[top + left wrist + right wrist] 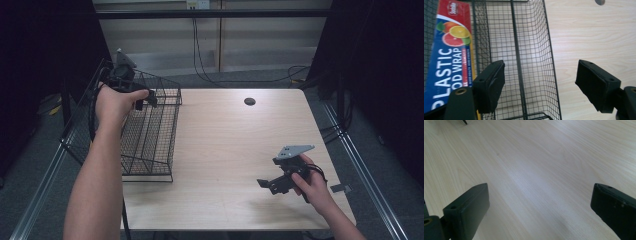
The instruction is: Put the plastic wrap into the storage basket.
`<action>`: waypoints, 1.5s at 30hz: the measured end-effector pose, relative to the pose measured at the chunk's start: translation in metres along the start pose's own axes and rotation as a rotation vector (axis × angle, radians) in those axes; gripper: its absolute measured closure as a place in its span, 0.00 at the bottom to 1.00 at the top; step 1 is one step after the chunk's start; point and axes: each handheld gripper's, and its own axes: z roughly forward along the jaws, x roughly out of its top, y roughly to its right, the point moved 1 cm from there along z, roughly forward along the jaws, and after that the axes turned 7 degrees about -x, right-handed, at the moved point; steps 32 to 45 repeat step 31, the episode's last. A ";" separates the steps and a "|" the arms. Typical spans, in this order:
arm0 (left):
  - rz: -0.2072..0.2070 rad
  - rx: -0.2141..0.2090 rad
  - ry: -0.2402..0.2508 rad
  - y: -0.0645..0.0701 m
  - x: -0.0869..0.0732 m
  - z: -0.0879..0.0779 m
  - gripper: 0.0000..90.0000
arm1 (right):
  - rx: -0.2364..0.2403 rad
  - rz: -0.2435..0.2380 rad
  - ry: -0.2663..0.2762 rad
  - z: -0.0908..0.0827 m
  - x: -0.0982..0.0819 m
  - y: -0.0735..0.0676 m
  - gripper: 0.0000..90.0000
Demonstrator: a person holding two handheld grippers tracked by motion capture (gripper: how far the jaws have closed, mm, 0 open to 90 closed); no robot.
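Left gripper held above the far end of the black wire basket, at the left edge of the pale wooden worktop. Jaws apart, nothing between the pads, only mesh and wood showing beyond them in the left gripper view. Plastic food wrap box, red and blue with citrus slices printed on it, lying lengthwise inside the basket against one wire wall, just beside one jaw. Right gripper low over bare worktop at the near right, well apart from the basket, jaws wide and empty.

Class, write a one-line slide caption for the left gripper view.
Open left gripper above a wire basket holding a plastic food wrap box, beside the wooden table.
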 end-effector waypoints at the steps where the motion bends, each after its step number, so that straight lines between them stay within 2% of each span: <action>1: 0.006 -0.007 0.000 0.001 0.000 0.001 0.25 | -0.001 -0.003 0.001 0.000 0.000 0.000 0.02; 3: 0.007 -0.015 0.000 0.004 -0.001 0.003 0.25 | -0.001 -0.002 0.002 0.000 0.000 0.000 0.02; 12: 0.067 -0.049 -0.015 0.015 -0.007 0.014 0.23 | -0.005 -0.003 0.001 0.000 -0.001 0.000 0.02; 17: 0.096 -0.104 0.002 0.023 -0.012 0.019 0.22 | -0.007 -0.006 0.000 0.001 -0.001 0.000 0.02; 22: 0.135 -0.131 0.014 0.031 -0.019 0.025 0.21 | -0.005 -0.006 -0.003 0.001 -0.002 -0.002 0.02; 25: 0.170 -0.146 0.001 0.035 -0.023 0.029 0.21 | 0.000 -0.007 -0.005 0.002 -0.002 -0.002 0.02; 29: 0.194 -0.150 -0.009 0.039 -0.027 0.034 0.20 | -0.004 -0.008 -0.011 0.003 -0.002 -0.003 0.02; 45: 0.199 -0.158 -0.010 0.041 -0.028 0.036 0.19 | -0.004 -0.009 -0.013 0.004 -0.002 -0.003 0.02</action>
